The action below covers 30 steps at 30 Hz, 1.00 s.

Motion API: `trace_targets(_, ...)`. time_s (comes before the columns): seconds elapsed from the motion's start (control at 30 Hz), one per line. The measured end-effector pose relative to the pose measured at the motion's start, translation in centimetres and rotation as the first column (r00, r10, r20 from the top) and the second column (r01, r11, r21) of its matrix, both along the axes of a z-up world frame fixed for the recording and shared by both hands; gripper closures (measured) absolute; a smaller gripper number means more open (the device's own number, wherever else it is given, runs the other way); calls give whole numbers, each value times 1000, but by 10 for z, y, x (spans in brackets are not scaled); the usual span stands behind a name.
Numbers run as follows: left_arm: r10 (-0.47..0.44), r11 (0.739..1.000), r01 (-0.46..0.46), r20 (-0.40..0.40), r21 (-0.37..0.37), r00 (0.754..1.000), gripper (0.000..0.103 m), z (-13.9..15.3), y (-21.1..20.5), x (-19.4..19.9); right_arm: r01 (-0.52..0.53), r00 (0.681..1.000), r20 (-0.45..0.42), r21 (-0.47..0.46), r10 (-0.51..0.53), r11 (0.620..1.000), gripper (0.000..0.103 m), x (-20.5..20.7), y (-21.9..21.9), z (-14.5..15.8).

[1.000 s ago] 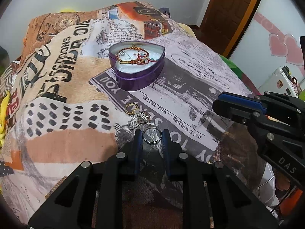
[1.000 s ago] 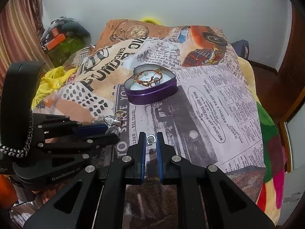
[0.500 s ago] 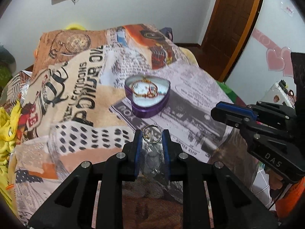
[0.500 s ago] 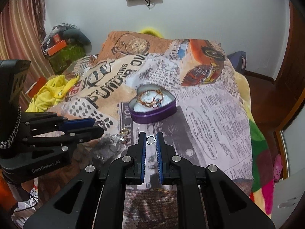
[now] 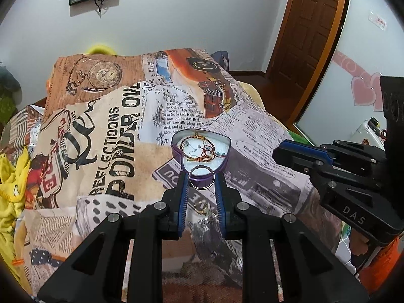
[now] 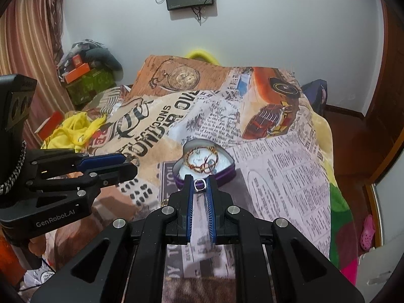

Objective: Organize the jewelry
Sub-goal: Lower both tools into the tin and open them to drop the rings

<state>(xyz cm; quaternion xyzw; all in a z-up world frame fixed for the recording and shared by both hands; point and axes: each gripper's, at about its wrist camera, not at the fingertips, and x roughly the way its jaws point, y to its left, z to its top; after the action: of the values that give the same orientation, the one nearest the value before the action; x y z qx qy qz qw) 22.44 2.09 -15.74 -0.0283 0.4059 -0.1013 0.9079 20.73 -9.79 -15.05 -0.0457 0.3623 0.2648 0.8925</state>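
Purple heart tin (image 5: pixel 202 160) between printed blanket (image 5: pixel 106 156) text.

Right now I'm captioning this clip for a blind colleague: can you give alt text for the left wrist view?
The left tool pinches a silver ring just in front of an open purple heart-shaped tin holding a red-and-gold bracelet, on a newspaper-print bedspread. More rings lie below; the right tool reaches in from the right.

Purple heart-shaped tin (image 5: pixel 200 151) on newspaper-print bedspread (image 5: pixel 106 131), red-and-gold cord bracelets (image 5: pixel 199 149) inside it. Large silver ring (image 5: pixel 202 177) between left gripper (image 5: pixel 202 179) fingertips, before the tin; small gold ring (image 5: pixel 201 206) on the bedspread nearer still. Right gripper (image 6: pixel 200 185), right of the left, holds small silver ring (image 6: pixel 200 185).
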Motion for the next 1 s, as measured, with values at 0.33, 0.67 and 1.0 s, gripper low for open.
trace_targets(0.33,-22,1000,22,-15,3,1000,83,-14,-1,29,7,1000,-9,12,-6,1000,94,26,6,-5)
trace_targets(0.67,-47,999,47,-57,-7,997,83,-35,-2,55,10,998,-56,28,-8,1000,94,59,10,-18)
trace_targets(1.0,-88,996,86,-93,-17,992,83,-51,-9,70,-10,992,-127,17,12,1000,94,84,16,-37)
